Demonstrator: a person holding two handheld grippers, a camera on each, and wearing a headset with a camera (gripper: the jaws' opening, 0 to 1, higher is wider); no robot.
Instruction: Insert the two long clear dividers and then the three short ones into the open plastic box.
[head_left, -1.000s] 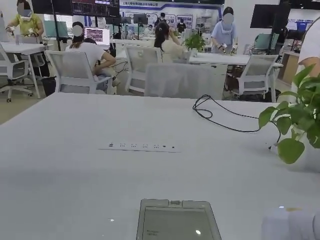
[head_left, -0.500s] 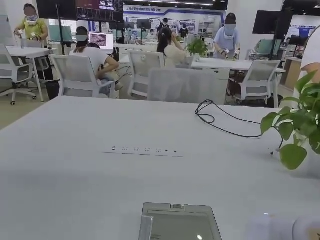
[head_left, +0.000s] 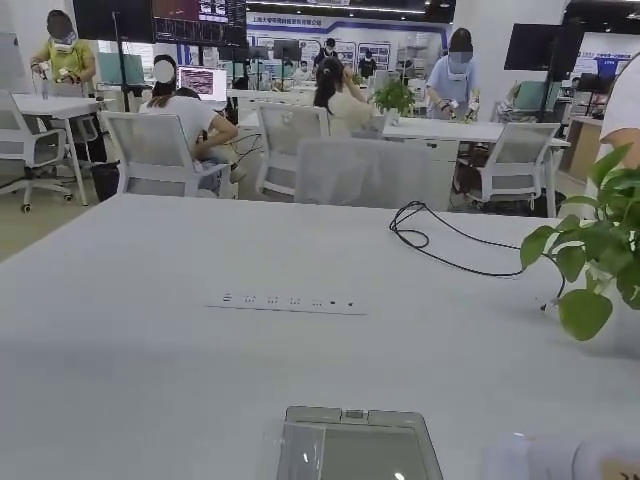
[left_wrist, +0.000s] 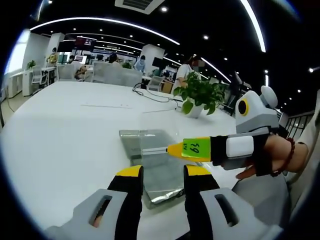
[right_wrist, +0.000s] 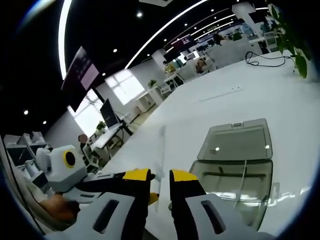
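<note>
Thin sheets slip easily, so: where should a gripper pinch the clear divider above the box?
Pinch the clear divider across its two flat faces, near an edge, coming edge-on like the right gripper: it shows as a thin line between those jaws. The left gripper faces its broad side, a poor approach, I'd judge.

1. Left gripper: grey moulded shells, each with an oval slot. The jaws are black with yellow caps.
2. Right gripper: a yellow tip, then a black section, a white block and a pale grey body. Its own view shows grey slotted shells and yellow-capped black jaws.
3. Label: green, on the right gripper's jaw, marked "63".
4. Strap: black, across the hand.
5. Bracelet: dark red beads at the wrist.
</note>
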